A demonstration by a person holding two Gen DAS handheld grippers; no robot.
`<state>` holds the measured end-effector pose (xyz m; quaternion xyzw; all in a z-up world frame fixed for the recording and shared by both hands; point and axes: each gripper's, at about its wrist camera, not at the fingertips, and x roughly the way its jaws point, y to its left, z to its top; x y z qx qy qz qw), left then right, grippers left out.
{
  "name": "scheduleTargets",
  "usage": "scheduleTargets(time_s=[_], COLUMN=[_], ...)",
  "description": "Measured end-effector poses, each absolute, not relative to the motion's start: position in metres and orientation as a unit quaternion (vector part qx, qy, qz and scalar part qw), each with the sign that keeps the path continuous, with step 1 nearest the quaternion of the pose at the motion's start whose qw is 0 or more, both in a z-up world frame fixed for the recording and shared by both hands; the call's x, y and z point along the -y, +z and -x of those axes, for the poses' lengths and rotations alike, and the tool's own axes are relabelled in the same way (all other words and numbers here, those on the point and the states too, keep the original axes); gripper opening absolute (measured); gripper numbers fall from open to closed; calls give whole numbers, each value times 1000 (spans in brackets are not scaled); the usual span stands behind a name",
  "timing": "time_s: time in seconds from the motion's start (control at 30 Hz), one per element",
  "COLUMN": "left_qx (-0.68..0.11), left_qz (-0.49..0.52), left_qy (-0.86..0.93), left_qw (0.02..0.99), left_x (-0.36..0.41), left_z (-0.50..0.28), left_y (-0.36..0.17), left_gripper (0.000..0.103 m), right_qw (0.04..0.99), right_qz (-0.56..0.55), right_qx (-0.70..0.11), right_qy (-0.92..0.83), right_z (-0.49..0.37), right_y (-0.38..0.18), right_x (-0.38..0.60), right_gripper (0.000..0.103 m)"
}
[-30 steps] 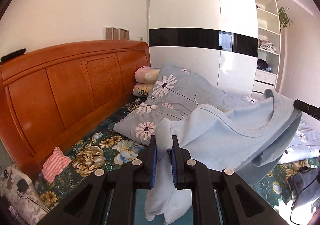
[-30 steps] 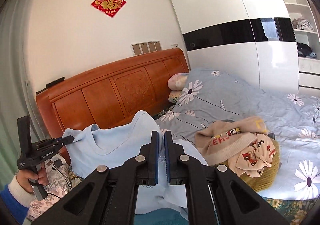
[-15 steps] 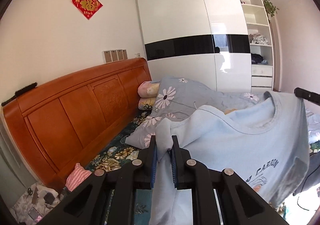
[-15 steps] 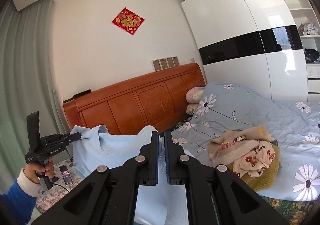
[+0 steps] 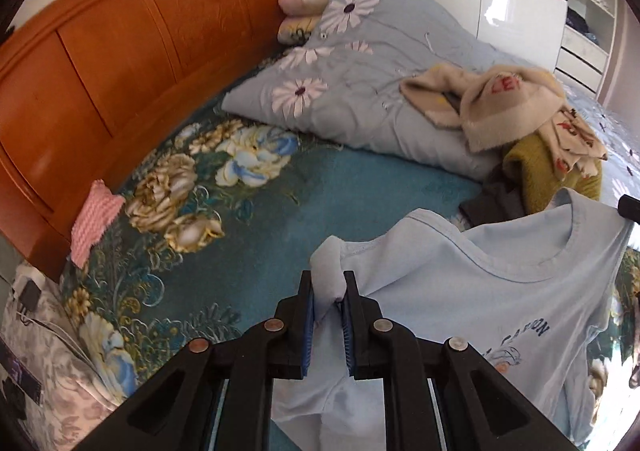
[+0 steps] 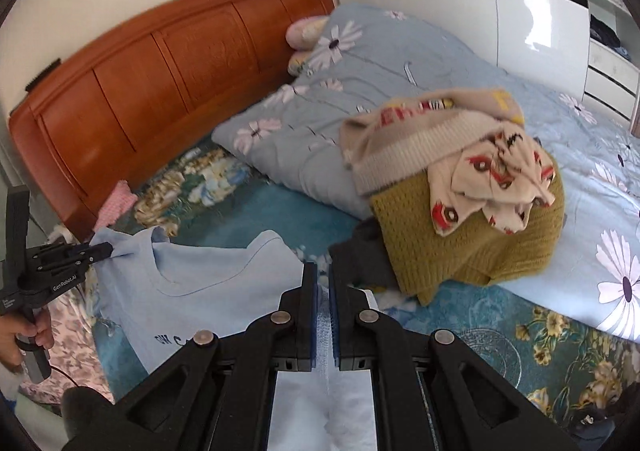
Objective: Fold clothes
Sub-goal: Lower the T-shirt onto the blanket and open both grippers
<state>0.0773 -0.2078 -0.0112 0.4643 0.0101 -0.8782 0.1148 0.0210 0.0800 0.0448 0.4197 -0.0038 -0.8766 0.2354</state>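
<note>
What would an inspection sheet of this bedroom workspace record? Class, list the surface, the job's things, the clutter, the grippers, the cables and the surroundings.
Surface: bed with teal floral bedspread, open area in the middle.
Job's things: light blue T-shirt, spread between both grippers, print facing the left camera.
Clutter: pile of clothes on the grey daisy quilt; pink cloth by the headboard.
Grippers: left gripper shut on the T-shirt's shoulder; right gripper shut on the other shoulder.
Cables: thin cable on the patterned cloth beside the bed.
Surroundings: wooden headboard, white wardrobe, pillows.
</note>
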Motion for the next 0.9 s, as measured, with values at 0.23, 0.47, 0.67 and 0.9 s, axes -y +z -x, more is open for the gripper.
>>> scheduleTargets(time_s=[0.23,0.47,0.67,0.9], left_qx=[-9,-51,-164,-267], left_qz=[-456,-528,-580,-514], left_qy=[-882,-839,-794,-811], left_qw=[116,120,78,80], left_x=[212,232,255,294], left_z=[-20,9,7,-55], left_y=[-21,-102,-146,-100], left_gripper=[13,13,24,47], right_qw=[193,130,129,104], right_qz=[-454,-495,-543,-562], right_qx=[14,44,27,91], right_qy=[-869,-858,-829,-815], right_z=[39,66,51,12], right_y=[-5,-62,-116,-117], right_x=[-76,-87,-88,-143], right_gripper=[5,1,1,2])
